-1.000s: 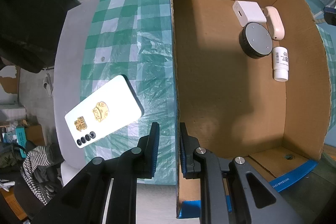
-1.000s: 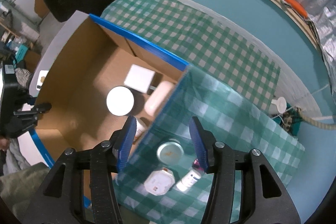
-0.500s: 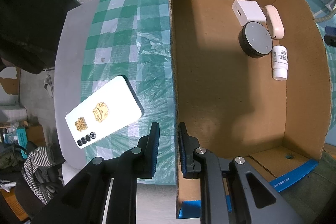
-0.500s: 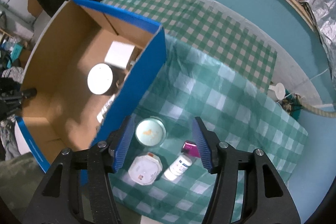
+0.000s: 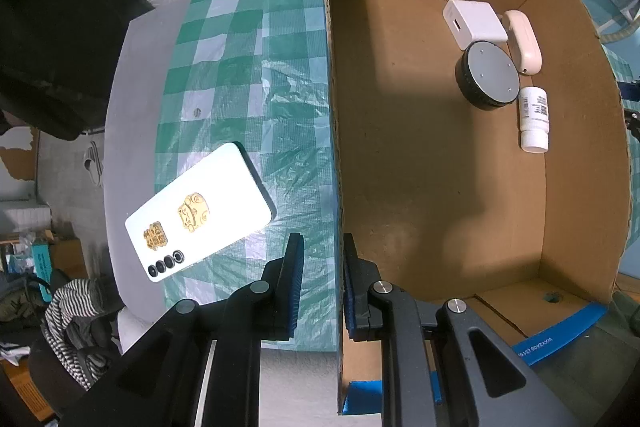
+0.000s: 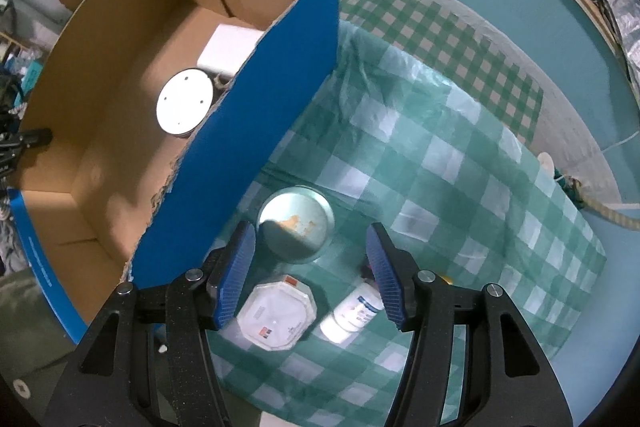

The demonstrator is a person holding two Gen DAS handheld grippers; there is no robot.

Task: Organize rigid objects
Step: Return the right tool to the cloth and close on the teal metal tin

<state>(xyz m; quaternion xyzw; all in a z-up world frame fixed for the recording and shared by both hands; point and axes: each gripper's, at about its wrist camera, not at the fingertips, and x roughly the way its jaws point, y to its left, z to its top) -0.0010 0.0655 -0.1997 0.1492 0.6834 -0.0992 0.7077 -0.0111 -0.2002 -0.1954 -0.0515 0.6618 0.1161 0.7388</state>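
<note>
A brown cardboard box (image 5: 440, 187) with blue outside walls is standing open on the checked cloth. Inside, at its far end, a white square block (image 5: 474, 23), a cream oval case (image 5: 524, 43), a round black puck with a grey top (image 5: 486, 75) and a white bottle (image 5: 534, 119) on its side are lying close together. Outside the box, a round tin (image 6: 296, 223), a white eight-sided tub (image 6: 276, 315) and another white bottle (image 6: 354, 315) are sitting near each other on the cloth.

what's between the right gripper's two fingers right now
In the right wrist view, the right gripper stands open above the checked cloth, and the round tin lies just ahead of the gap; the pads touch nothing.
</note>
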